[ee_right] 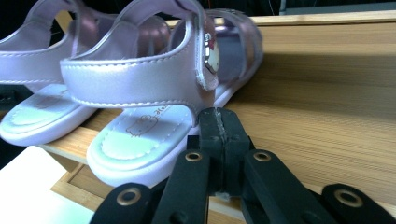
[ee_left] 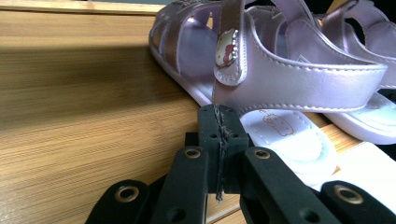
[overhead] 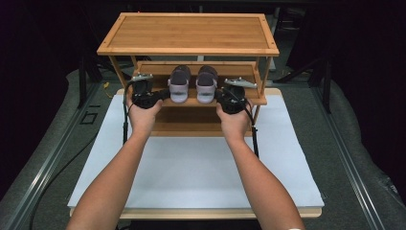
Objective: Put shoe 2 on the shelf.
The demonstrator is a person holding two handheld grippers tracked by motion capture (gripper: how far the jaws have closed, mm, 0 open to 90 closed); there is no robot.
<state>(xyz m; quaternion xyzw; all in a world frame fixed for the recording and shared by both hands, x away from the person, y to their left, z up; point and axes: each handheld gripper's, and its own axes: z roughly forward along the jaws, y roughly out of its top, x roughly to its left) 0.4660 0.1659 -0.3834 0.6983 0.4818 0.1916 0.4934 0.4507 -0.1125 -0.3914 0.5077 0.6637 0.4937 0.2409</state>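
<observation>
Two sandals (overhead: 192, 84) sit paired on the rack (overhead: 249, 98); my left tool (ee_left: 219, 122) and right tool (ee_right: 219, 125), both clenched empty, should next back away.

From above I can't see the toes of the two sandals (overhead: 192, 84) — the rack's top shelf (overhead: 189, 33) covers them. My hands hide most of the left claw (overhead: 163, 96) and right claw (overhead: 218, 97). In the left gripper view the far sandal (ee_left: 369, 70) runs off the right edge — in the right gripper view, off the left.
</observation>
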